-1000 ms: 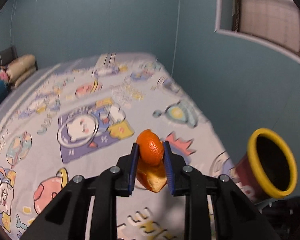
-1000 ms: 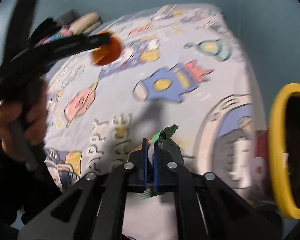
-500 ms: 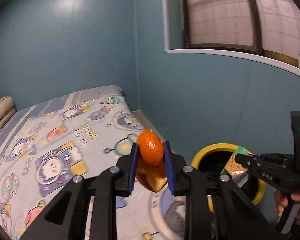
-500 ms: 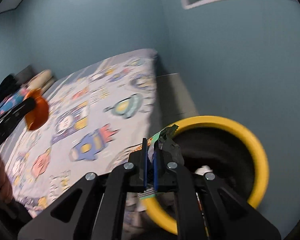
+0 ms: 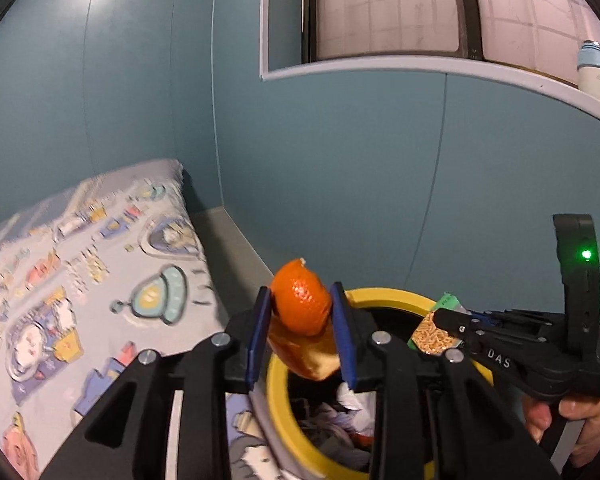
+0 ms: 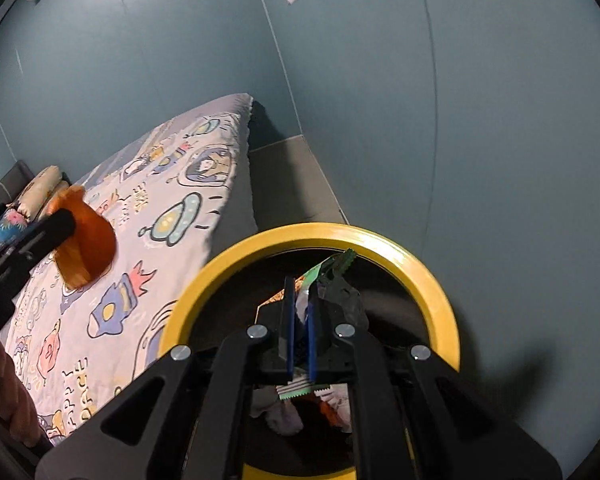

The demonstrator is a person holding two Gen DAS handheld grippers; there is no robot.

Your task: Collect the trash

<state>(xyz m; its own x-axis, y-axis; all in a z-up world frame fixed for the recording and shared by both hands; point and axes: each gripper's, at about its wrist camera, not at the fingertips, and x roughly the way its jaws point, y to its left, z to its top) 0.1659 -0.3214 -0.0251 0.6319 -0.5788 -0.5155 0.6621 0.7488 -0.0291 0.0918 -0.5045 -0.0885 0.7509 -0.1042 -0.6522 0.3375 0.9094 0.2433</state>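
The left gripper (image 5: 300, 336), jaws opening, has curled orange peel (image 5: 302, 312) between its pads at the round yellow-rimmed bin's (image 6: 432, 280) near-left rim. The right gripper (image 6: 299, 330) (nearer the middle) pinches a crinkled green wrapper (image 6: 332, 266) directly over the opening.

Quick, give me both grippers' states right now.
Left gripper: jaws opening, orange peel still between its pads.
Right gripper: shut on a green snack wrapper, above the yellow-rimmed trash bin.

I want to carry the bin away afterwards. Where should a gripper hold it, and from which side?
Probably the yellow rim of the bin, from above, with one finger inside and one outside: the mouth opens upward, and the rim is a narrow ring around a wide opening.
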